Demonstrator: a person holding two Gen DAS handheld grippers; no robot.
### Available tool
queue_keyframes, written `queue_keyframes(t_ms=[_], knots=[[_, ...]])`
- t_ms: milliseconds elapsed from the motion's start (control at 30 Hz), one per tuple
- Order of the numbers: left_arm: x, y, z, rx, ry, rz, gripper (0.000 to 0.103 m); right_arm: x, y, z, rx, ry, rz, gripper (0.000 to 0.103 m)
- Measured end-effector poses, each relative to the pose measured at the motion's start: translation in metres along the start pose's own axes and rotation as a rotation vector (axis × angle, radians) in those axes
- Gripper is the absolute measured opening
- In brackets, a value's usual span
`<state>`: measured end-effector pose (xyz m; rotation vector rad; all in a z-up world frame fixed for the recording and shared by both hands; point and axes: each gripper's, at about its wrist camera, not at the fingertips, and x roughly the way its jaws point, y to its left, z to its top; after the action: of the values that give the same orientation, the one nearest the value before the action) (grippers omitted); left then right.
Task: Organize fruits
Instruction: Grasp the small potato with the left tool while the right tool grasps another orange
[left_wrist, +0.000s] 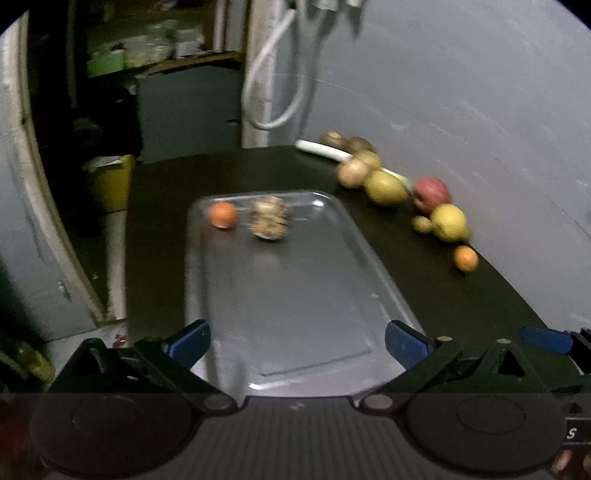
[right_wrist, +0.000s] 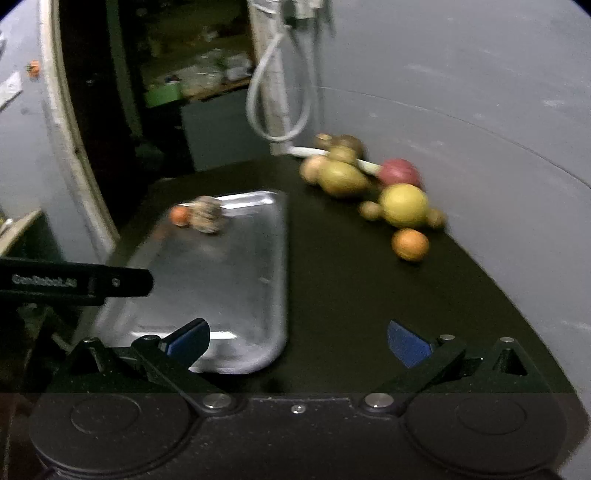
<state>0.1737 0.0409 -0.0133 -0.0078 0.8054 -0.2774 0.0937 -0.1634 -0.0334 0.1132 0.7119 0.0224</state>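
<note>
Both jaws are held spread and empty. Beyond the right gripper (right_wrist: 298, 341), nearer than the left gripper (left_wrist: 297, 341), the orange (right_wrist: 410, 244) lies right of the steel tray (right_wrist: 258, 266), nearest of the worktop's fruit row.

One metal tray (left_wrist: 295, 314) holds two fruits (left_wrist: 222, 215); roughly ten fruits (right_wrist: 404, 205) sit beside it.

The left wrist view looks forward and down along the metal tray (left_wrist: 295, 295) from near its close end; the right wrist view sits just right, facing likewise over the dark table (right_wrist: 351, 288). Both share tray and fruit pile (right_wrist: 373, 192)
</note>
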Motion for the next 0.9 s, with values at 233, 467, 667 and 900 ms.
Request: queue_keyframes(t_ms=[233,467,667,900], knots=[[0.016,-0.04,-0.005,0.087,0.037,-0.089,0.102,-0.013,-0.039,-0.02,0.082,0.017,-0.127,0.102],[0.035,-0.079,-0.005,0.153,0.078,-0.153,0.102,-0.017,-0.068,-0.032,0.176,0.054,-0.229,0.102],[0.052,-0.102,0.003,0.183,0.086,-0.157,0.102,-0.016,-0.084,-0.033,0.207,0.058,-0.271,0.102],[0.08,-0.107,0.023,0.192,0.108,-0.127,0.102,0.004,-0.088,-0.024,0.197,0.053,-0.264,0.102]])
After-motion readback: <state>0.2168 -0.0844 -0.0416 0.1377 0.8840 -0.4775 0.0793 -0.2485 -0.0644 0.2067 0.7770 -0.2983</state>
